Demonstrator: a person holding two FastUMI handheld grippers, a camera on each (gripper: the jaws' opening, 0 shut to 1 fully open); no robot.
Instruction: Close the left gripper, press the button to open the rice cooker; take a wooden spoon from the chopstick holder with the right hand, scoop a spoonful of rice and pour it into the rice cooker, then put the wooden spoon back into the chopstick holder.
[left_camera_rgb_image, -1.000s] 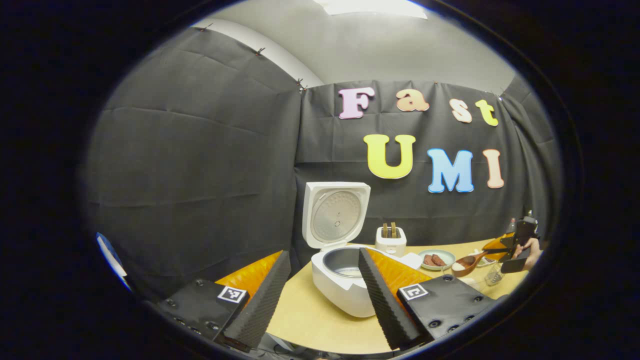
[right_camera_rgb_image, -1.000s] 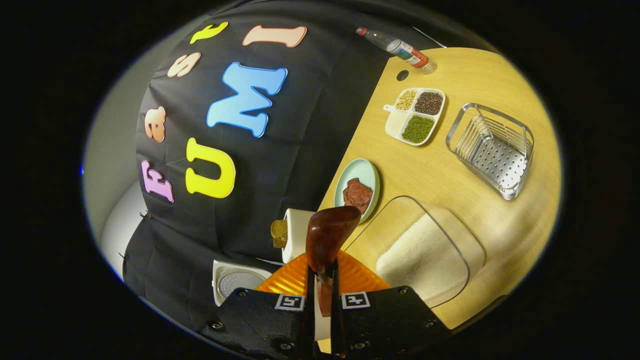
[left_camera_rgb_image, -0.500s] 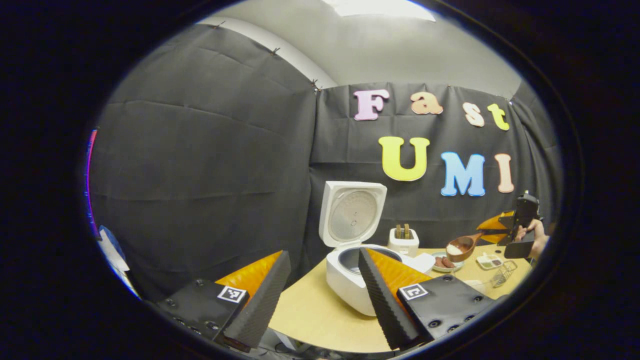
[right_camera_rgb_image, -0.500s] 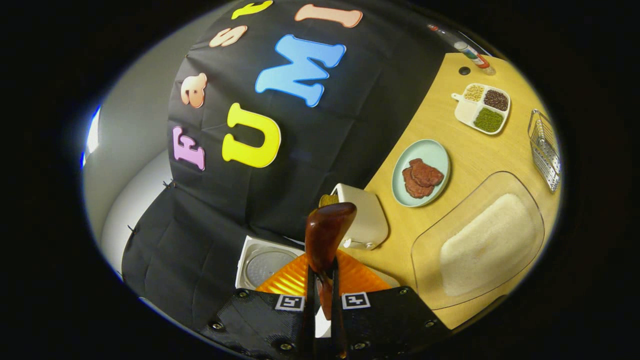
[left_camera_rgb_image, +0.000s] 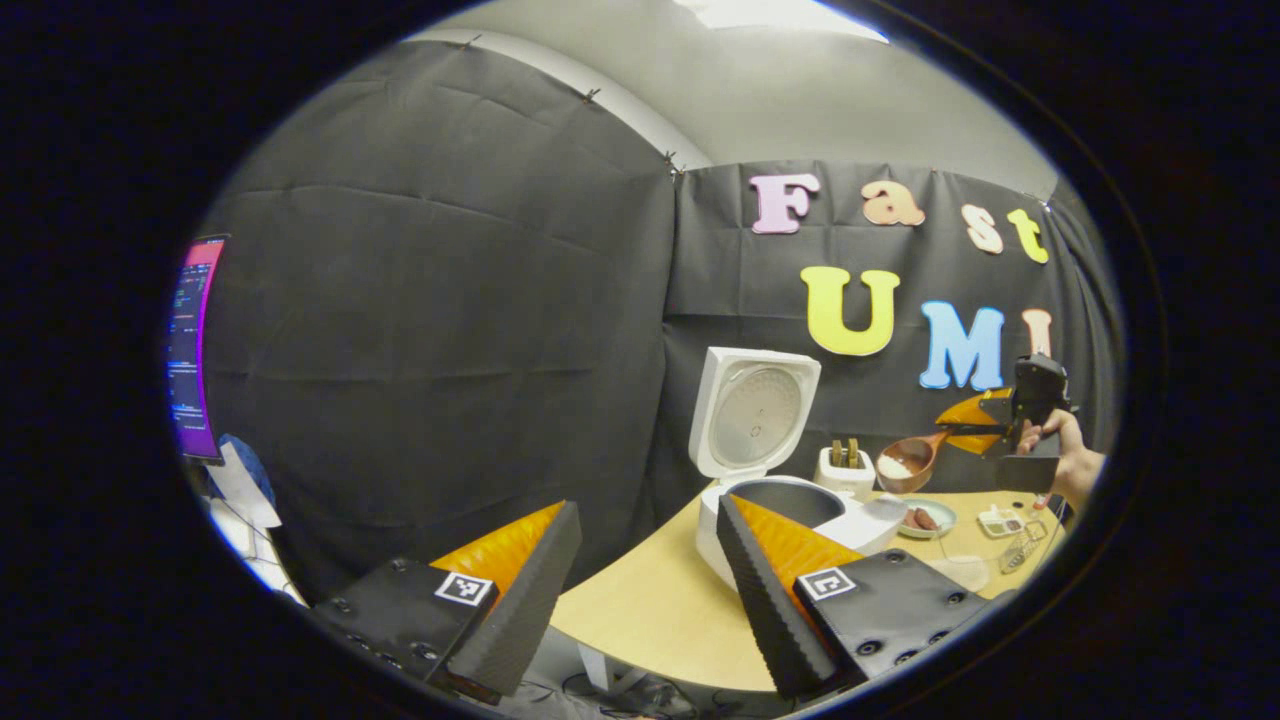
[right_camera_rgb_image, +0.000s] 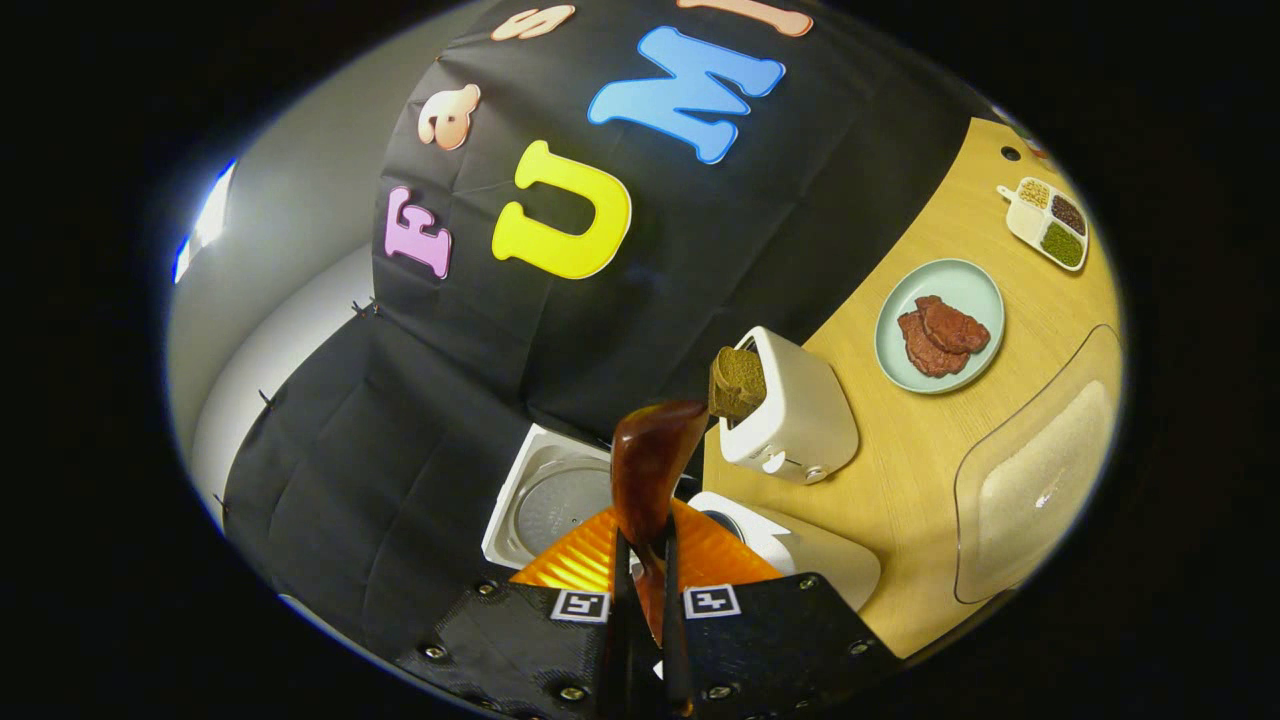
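The right gripper (right_camera_rgb_image: 645, 590) is clamped on the handle of the dark brown wooden spoon (right_camera_rgb_image: 650, 470), both fingers pressing it, bowl pointing away. Past the bowl stands the white rice cooker (right_camera_rgb_image: 560, 495), lid raised, with the white chopstick holder (right_camera_rgb_image: 795, 415) just beside it. The left gripper (left_camera_rgb_image: 640, 585) has its fingers spread wide, holding nothing, low over the yellow wooden table (left_camera_rgb_image: 650, 620); farther off, the spoon carries white rice (left_camera_rgb_image: 895, 466) above the holder.

Both views toward rice cooker (left_camera_rgb_image: 775, 500), perhaps
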